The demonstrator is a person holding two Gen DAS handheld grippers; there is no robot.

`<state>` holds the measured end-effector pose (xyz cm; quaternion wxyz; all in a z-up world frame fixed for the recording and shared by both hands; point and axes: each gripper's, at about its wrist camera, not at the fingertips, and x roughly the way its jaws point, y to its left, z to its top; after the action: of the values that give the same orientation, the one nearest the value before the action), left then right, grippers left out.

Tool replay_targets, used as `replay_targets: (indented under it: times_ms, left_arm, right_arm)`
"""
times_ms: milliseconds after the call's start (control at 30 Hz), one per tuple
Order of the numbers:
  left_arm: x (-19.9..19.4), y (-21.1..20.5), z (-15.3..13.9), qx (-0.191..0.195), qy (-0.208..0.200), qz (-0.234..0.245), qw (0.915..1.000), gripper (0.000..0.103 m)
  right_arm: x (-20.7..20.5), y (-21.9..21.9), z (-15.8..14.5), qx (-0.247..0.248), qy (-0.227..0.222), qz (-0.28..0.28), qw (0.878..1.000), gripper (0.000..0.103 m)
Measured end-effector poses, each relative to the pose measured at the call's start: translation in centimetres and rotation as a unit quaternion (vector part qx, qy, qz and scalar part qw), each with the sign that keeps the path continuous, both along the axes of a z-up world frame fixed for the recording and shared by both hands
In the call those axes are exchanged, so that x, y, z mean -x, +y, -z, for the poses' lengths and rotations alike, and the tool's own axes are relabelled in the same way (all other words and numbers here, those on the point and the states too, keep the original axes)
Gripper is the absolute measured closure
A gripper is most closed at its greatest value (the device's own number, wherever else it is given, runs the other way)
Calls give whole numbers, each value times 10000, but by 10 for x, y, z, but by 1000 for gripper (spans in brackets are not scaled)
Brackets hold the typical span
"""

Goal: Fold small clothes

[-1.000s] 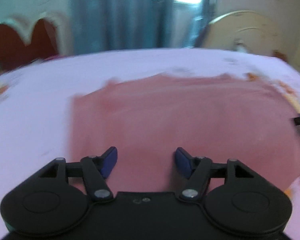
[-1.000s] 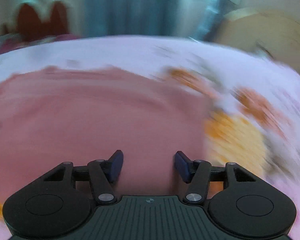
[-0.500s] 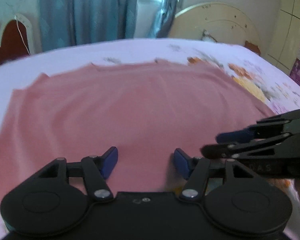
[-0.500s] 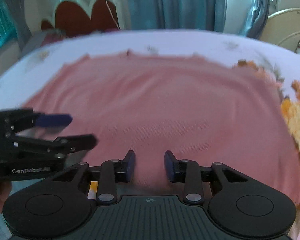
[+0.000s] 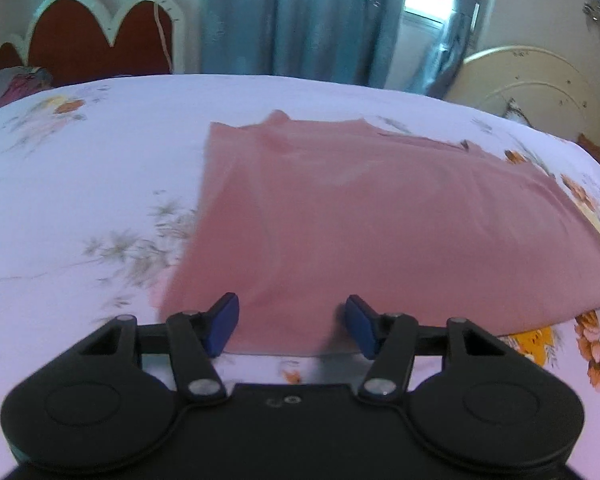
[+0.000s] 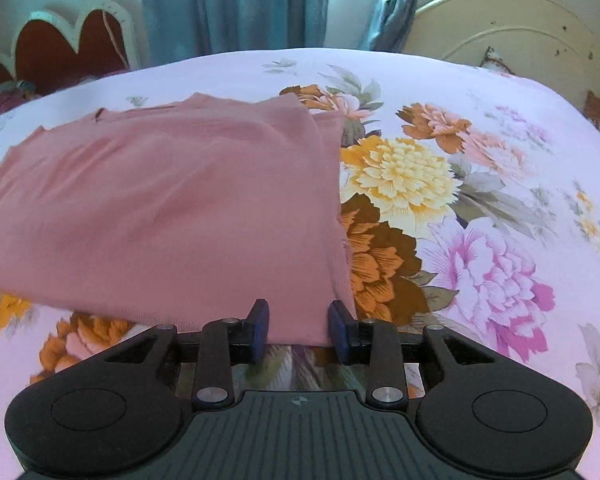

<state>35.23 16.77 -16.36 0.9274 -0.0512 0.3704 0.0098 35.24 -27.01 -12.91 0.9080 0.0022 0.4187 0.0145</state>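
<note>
A pink garment (image 5: 380,232) lies spread flat on a flowered bedsheet (image 5: 80,184). In the left wrist view my left gripper (image 5: 292,326) is open at the garment's near left edge, blue pads wide apart, with the hem between them. In the right wrist view the same garment (image 6: 172,208) fills the left half, and my right gripper (image 6: 298,332) is open but narrower, its pads on either side of the garment's near right corner without pinching it.
The sheet's big flower print (image 6: 404,176) lies right of the garment. A red scalloped headboard (image 5: 100,40), blue curtains (image 5: 300,20) and a cream round bed end (image 5: 540,80) stand behind the bed. Dark bedding (image 5: 12,84) lies at the far left.
Both grippers have drawn apart from the garment's middle to its near corners. The other gripper no longer shows in either view. The right gripper's pads stand a little wider than half a second ago.
</note>
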Motion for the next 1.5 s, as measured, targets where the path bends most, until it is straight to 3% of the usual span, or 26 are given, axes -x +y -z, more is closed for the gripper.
replay_targets:
  times_ms: [100, 200, 400, 467, 567, 700, 800, 1167, 1233, 1300, 1367, 1400, 1467, 1500]
  left_arm:
    - [-1, -6, -1, -189, 6, 30, 9998, 44]
    - [-2, -7, 3, -183, 44, -7, 9998, 44]
    - [11, -10, -6, -183, -191, -31, 9996, 41]
    - [7, -13, 0, -284, -28, -56, 9996, 41]
    - [6, -13, 4, -271, 10, -88, 9996, 41]
    - [7, -12, 3, -244, -4, -126, 9996, 40]
    - [7, -13, 5, -238, -9, -136, 9996, 40]
    - [5, -7, 5, -210, 44, -86, 9997, 36]
    - [6, -4, 5, -253, 61, -110, 9996, 32]
    - [10, 2, 1, -173, 99, -325, 9993, 34]
    - [23, 6, -9, -165, 14, -607, 9980, 18]
    - [32, 7, -12, -180, -91, -735, 9971, 9]
    - [52, 9, -16, 41, -190, -847, 9962, 11]
    - [60, 10, -17, 229, -182, -887, 9956, 13]
  right_arm:
    - [0, 8, -6, -146, -347, 98, 9992, 70]
    - [-16, 12, 9, -51, 116, 102, 9999, 70]
    - [-3, 9, -4, -168, -299, 193, 9992, 70]
    - [-8, 8, 8, -207, 80, 190, 9996, 70]
    - [-9, 12, 9, -40, 14, 95, 9999, 70]
    - [2, 8, -4, -294, -401, 224, 9985, 70]
    - [-4, 5, 11, -292, 4, 222, 9993, 70]
    - [-2, 6, 11, -227, -85, 94, 9997, 70]
    - [-1, 6, 11, -227, -90, 61, 9997, 70]
    - [0, 3, 8, -236, -52, 174, 9996, 70]
    - [17, 5, -9, -155, -420, 326, 9985, 70]
    - [30, 6, -16, -115, -674, 331, 9971, 52]
    - [50, 4, -23, -236, -936, 410, 9945, 1]
    - [59, 2, -26, -392, -1019, 376, 9933, 5]
